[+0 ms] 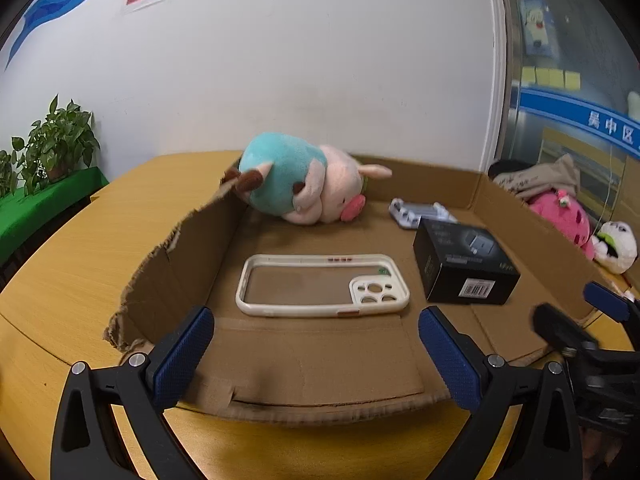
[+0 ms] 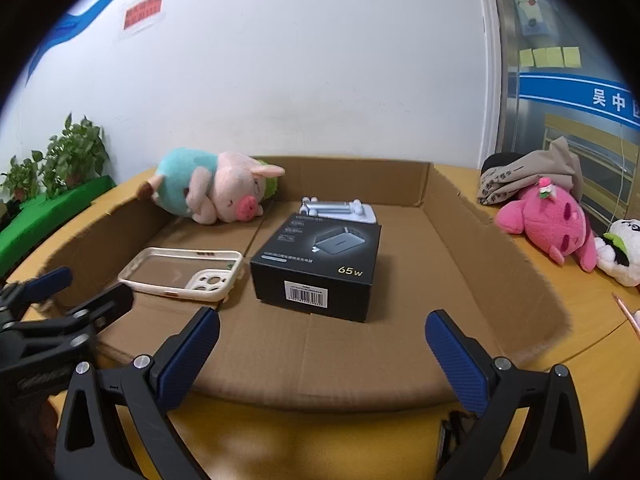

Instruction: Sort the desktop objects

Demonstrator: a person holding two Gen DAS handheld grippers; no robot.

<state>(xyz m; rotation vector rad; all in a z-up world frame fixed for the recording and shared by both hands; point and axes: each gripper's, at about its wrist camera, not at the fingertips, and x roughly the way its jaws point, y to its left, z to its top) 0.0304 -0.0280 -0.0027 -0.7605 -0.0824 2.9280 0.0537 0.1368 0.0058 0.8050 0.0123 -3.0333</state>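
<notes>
A shallow cardboard tray point(image 1: 304, 364) point(image 2: 500, 276) lies on the wooden table. In it are a cream phone case point(image 1: 324, 285) point(image 2: 184, 274), a black 65W charger box point(image 1: 464, 266) point(image 2: 320, 264), a white folding stand point(image 1: 418, 212) point(image 2: 340, 209) and a teal-and-pink plush pig point(image 1: 300, 180) point(image 2: 212, 190) at the far left. My left gripper point(image 1: 316, 340) is open and empty above the tray's near edge, short of the phone case. My right gripper point(image 2: 322, 344) is open and empty, just short of the charger box.
A pink plush point(image 2: 552, 220) point(image 1: 564, 216), a white plush point(image 2: 620, 252) point(image 1: 616, 246) and a beige cloth bag point(image 2: 528, 178) lie on the table right of the tray. Potted plants point(image 1: 52, 144) point(image 2: 76, 156) stand on a green ledge at the left. A white wall is behind.
</notes>
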